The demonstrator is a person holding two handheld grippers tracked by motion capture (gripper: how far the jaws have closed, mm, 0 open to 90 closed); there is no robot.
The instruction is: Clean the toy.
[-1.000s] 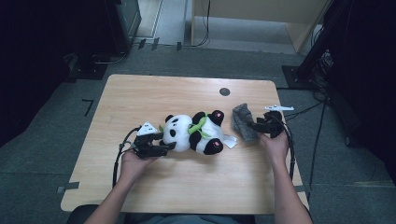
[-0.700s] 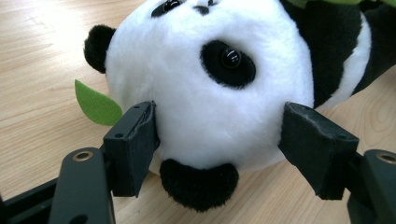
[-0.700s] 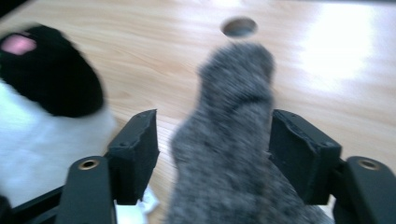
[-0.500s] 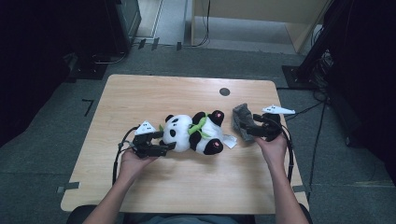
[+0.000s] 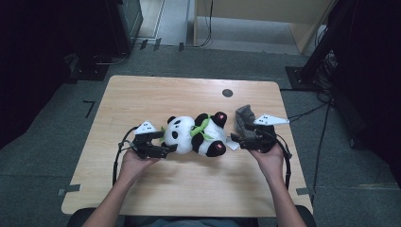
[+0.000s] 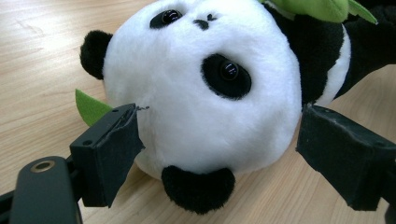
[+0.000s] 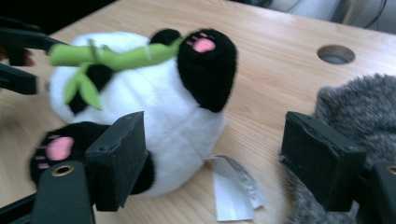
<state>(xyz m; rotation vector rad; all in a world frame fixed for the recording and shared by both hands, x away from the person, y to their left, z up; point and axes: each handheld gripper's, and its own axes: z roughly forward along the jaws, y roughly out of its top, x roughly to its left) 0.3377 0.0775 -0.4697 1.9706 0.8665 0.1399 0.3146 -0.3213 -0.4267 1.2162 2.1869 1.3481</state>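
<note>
Spanning most of the high view, a light wooden table (image 5: 189,189) carries a round cable hole (image 5: 227,92) near its far edge. Near the table's middle a plush panda (image 5: 196,135) lies on its back, head toward the person's left, a green bamboo sprig (image 7: 112,56) across its chest and a white tag (image 7: 231,191) by its rump. A grey furry toy (image 5: 243,118) sits just right of the panda. The left gripper (image 6: 219,154) has jaws spread either side of the panda's head. The right gripper (image 7: 215,154) is likewise spread, by the panda's rump and tag.
</note>
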